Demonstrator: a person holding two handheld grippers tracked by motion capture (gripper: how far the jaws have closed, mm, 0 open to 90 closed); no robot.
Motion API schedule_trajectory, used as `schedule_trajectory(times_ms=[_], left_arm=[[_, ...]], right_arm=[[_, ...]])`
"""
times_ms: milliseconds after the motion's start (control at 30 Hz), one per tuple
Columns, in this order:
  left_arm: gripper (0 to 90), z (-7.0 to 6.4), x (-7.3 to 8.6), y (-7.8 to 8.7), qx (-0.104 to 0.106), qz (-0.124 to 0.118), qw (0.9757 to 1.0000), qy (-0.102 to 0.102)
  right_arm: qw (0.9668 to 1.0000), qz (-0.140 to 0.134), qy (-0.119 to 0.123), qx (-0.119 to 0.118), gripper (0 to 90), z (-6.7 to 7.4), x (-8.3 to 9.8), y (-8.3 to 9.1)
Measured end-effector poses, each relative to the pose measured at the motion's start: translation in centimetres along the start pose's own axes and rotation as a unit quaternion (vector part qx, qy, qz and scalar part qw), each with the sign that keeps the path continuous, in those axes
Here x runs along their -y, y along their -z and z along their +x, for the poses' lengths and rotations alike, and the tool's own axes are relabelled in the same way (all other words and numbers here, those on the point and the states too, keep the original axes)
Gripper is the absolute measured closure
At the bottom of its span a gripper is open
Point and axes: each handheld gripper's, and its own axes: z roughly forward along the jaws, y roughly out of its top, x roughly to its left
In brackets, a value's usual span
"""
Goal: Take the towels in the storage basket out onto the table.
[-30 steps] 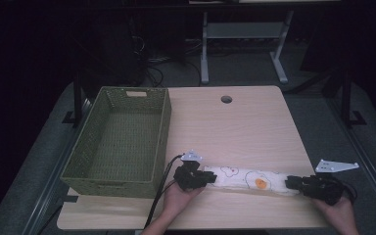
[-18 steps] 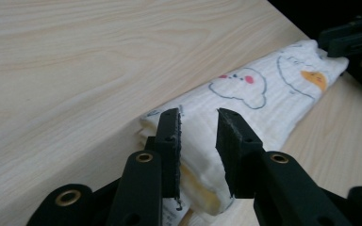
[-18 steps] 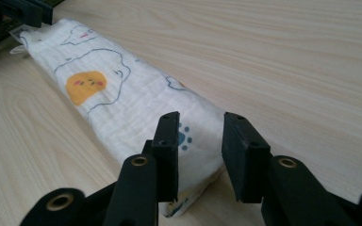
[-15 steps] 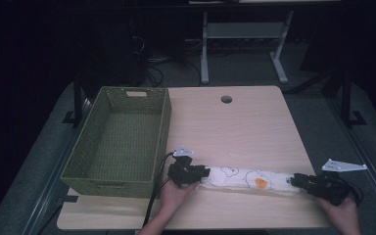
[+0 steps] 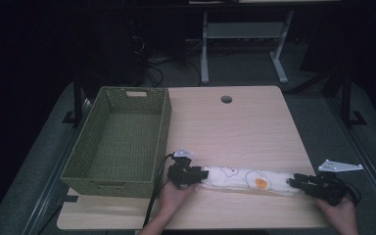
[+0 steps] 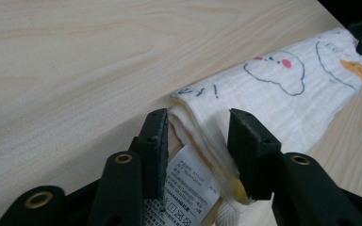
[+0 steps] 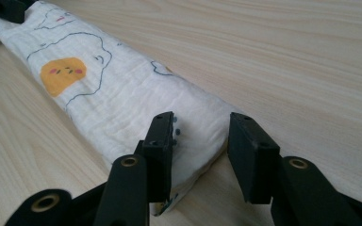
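Muslin cloth (image 5: 247, 180), folded into a long narrow strip, lies flat along the near edge of the desk (image 5: 235, 127), just right of the green woven basket (image 5: 120, 142). It's white with cartoon cloud outlines and an orange blob face printed on it, and there's a care label (image 6: 188, 183) sticking out at the left end.

Honestly this thing looks super light and floppy, a soft crinkly weave in several layers. I'd guess it'll sag in the middle the second you lift it, and the layers could slide apart if you only pinch the top one. Not fragile, not slippery, just limp. Best bet in my opinion is to grab both short ends at once, deep enough that the jaws catch the whole stack, not the label.

Left gripper (image 6: 198, 136): its jaws have just been opening and now stand about half apart, straddling the folded left end; there's a visible gap on both sides, so nothing is pinched. Right gripper (image 7: 200, 141): same story, jaws have just been opening, the right end of the cloth sits between them, the left pad close to the fabric but not squeezing as far as I can tell. Both show at the strip's ends in the high view too.
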Motion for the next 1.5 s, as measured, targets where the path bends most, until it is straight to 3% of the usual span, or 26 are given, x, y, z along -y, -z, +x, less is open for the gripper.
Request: schedule_trajectory(times_ms=[233, 667, 1167, 1500], left_arm=[[56.9, -0.3, 0.0, -0.1, 0.006, 0.006, 0.9999, -0.011], [56.7, -1.1, 0.0, -0.5, -0.003, 0.009, 0.9996, -0.027], [56.2, -1.3, 0.0, -0.5, -0.005, 0.01, 0.9995, -0.029], [61.2, -1.8, 0.0, -0.9, -0.004, 0.016, 0.9988, -0.045]], right_arm=[[0.9999, 0.015, 0.004, 0.005, 59.2, 0.2, 0.0, -0.5], [0.9999, 0.014, -0.001, 0.01, 59.5, 0.4, 0.0, -0.6], [0.9991, 0.004, -0.036, 0.024, 55.3, -0.5, 0.5, 0.2], [0.9995, 0.015, -0.012, 0.026, 61.6, 0.6, 0.0, -0.5]])
